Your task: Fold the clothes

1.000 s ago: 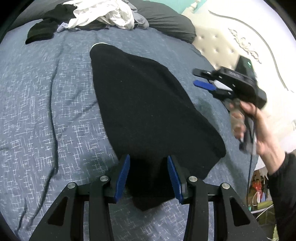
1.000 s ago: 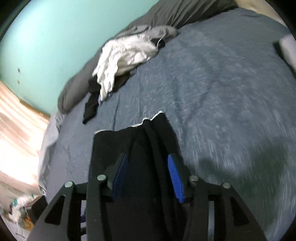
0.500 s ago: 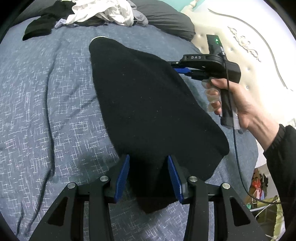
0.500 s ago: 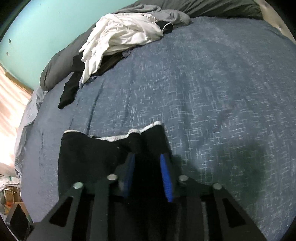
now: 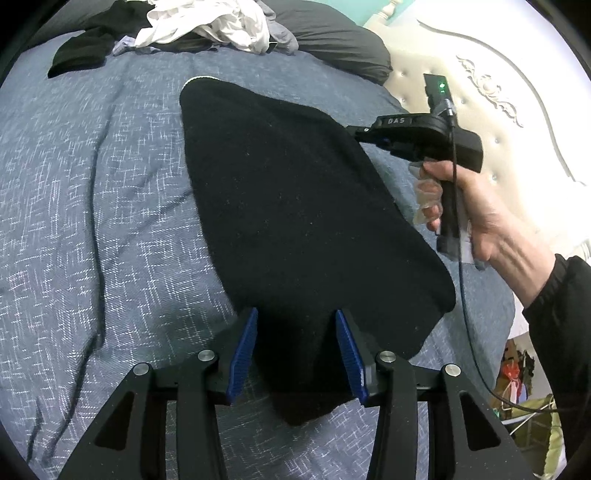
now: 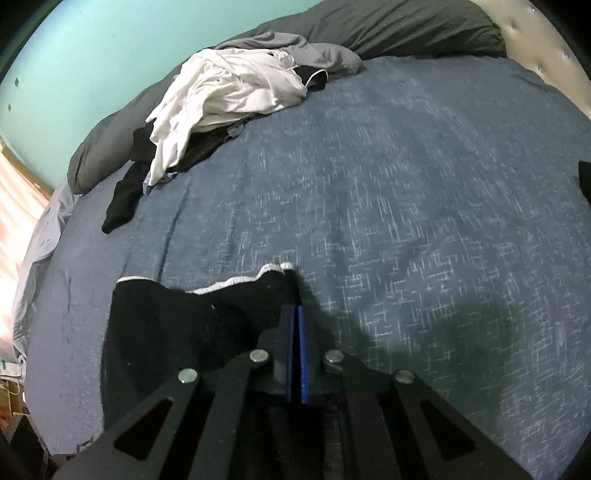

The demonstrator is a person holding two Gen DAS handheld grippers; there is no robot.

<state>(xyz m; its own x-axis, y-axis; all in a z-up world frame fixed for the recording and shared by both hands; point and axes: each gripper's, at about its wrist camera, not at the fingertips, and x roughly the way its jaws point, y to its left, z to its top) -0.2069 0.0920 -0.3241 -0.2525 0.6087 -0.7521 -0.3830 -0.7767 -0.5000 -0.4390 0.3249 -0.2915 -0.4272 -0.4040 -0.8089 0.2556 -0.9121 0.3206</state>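
A black garment lies spread flat on the blue-grey bedspread. My left gripper is open, its blue pads on either side of the garment's near end. The right gripper shows in the left wrist view at the garment's right edge, held in a hand. In the right wrist view my right gripper is shut on the black garment's edge, near its white-trimmed hem.
A pile of white and dark clothes lies at the far end of the bed, also in the right wrist view. Grey pillows sit behind it. A cream tufted headboard stands at the right.
My right gripper moved in to the garment's right edge and closed on it. My left gripper stayed open at the near end.
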